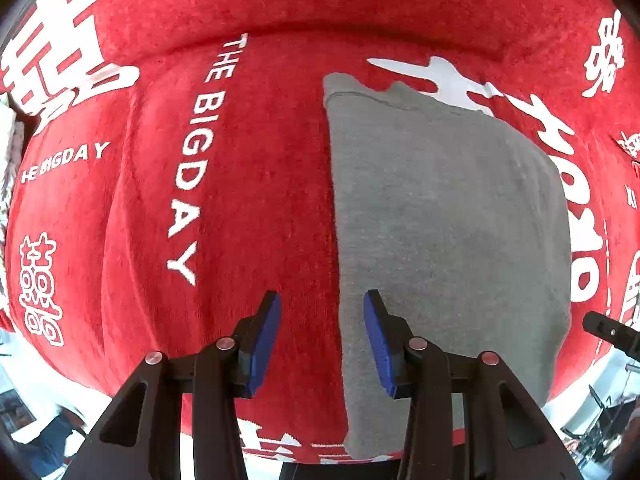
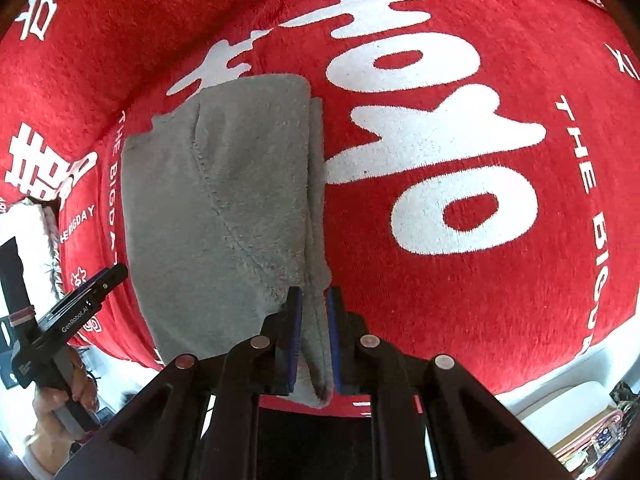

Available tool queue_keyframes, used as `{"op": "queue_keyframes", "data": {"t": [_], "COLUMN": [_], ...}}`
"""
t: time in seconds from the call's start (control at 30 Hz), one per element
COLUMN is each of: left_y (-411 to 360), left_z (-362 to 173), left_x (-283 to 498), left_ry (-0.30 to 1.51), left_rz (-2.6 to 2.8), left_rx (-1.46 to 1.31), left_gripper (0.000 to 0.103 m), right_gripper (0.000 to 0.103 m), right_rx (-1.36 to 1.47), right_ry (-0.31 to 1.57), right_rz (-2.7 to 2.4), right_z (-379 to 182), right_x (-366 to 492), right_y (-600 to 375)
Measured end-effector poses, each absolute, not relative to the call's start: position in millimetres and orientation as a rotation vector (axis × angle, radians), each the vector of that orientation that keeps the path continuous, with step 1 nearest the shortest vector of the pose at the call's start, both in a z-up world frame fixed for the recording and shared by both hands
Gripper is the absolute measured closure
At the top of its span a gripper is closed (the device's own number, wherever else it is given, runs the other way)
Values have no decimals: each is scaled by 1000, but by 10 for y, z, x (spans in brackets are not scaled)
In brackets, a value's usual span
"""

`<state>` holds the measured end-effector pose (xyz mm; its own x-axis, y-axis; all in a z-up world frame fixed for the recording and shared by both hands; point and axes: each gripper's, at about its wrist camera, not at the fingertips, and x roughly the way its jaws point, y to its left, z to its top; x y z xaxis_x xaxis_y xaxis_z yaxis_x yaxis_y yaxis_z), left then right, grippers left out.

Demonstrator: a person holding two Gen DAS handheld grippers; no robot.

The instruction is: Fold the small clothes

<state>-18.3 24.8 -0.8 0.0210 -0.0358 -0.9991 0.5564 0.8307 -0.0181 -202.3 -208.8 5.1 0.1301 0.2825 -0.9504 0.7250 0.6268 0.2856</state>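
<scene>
Two grippers over a red blanket — right gripper pinches the grey garment's edge; left gripper hangs part-open, holding nothing.

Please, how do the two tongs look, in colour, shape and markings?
Both tongs, the left tongs and right tongs, have black angular frames, round silver bolts and flat blue pads. The left one shows white lettering "GenRobot.AI" on its side.
</scene>
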Motion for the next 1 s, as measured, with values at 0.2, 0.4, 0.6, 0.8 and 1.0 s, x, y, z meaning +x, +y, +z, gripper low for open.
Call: {"op": "queue_keyframes", "data": {"t": [0.2,0.4,0.6,0.8,1.0], "left_y": [209,204,213,178,152], "left_z": [-34,45,39,84,99], "left_x": [-234,-277,-243,-236,-247], "left_ry": [1486,1440,1486,1467,1472], "left_rz": [-484,-477,-468,-440,-434], "left_rx": [533,550,494,511,524], "left_gripper": [47,6,6,6,6], "right_gripper": [87,80,41,0,0], "right_rx": [878,849,778,598,642], "right_ry": [1456,1466,1459,1401,1440], "right_rz": [-403,-405,-418,-468,-443], "right_z": [77,94,183,376,346], "right_x": [-1970,-1902,-1790,-1668,-1623], "right_y": [-2019,-1925,-1824,-1708,-1668]}}
